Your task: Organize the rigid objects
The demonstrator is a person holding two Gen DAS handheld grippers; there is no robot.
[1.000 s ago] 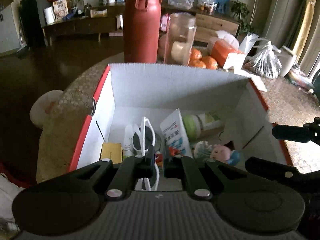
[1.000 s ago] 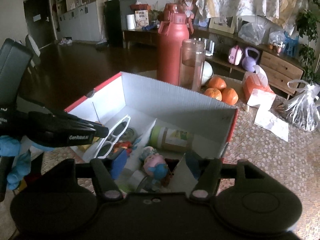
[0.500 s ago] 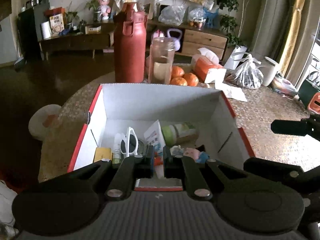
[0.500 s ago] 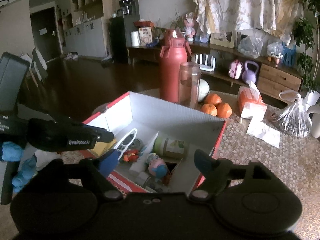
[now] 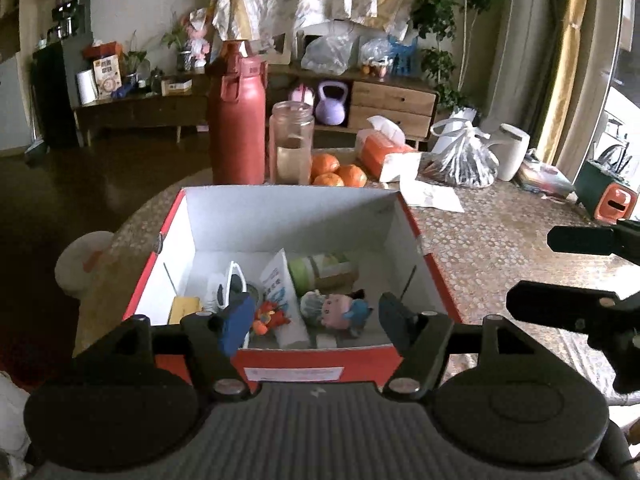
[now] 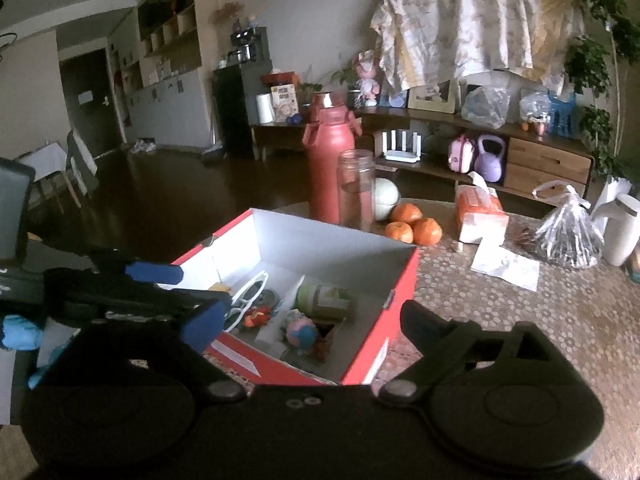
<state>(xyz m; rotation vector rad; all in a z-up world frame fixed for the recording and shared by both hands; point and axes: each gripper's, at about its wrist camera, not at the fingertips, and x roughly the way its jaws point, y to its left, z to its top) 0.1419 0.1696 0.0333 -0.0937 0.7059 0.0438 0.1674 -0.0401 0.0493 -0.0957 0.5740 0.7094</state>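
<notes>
Left gripper and right gripper: jaws just opened, released, nothing between them, near side of box on worktop.

Box sits on the table. Inside: sunglasses left, jar right, toy figure before it. Flask and tangerines behind the box.

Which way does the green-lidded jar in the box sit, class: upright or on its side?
On its side. The green-lidded jar lies flat on the floor of the red box, its lid facing sideways.
</notes>
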